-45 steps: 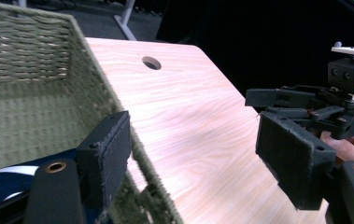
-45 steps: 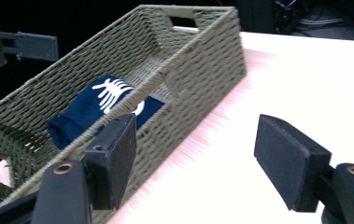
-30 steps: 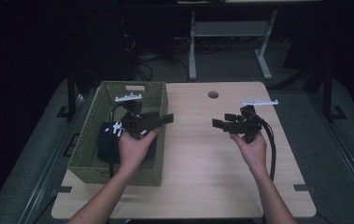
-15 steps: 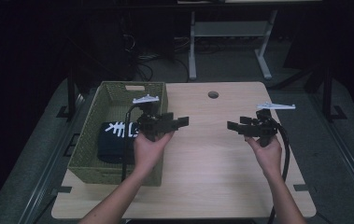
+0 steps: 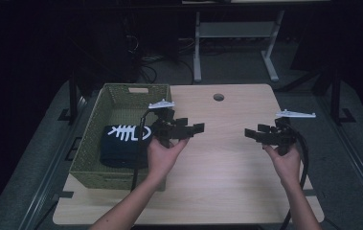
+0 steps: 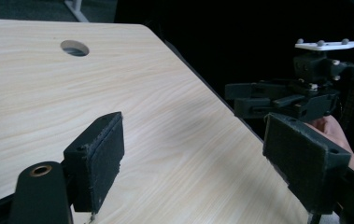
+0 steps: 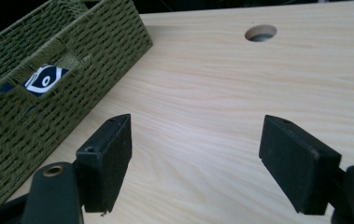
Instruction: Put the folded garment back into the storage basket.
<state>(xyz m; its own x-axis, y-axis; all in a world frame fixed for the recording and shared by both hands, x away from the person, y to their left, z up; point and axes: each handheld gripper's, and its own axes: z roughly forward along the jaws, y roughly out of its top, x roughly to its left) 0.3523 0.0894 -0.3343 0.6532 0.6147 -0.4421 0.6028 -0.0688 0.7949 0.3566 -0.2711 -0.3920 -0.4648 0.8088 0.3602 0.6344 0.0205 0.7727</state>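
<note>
Woven green wicker forms the basket (image 5: 89,158) at the table's left edge, and the folded dark cloth (image 5: 121,143) with a white fishbone print lies inside it, toward the near end. In the high view the left gripper's cable hangs across part of the cloth, and in the right gripper view only a scrap of the print shows through the basket's handle slot (image 7: 48,77).

The left gripper (image 5: 196,129) is held over the basket's right rim and points across the table. Its jaws have just been opening and stand spread, with nothing between the felt-faced pads (image 6: 102,161). Bare pale wood-grain table (image 5: 227,158) lies open between the two hands, broken only by a round cable hole (image 5: 218,97) near the far edge.

The right gripper (image 5: 253,135) hovers near the table's right edge, facing the left one, well apart from it. Its jaws are spread and empty. Beyond the table the room is dark and hard to make out.
</note>
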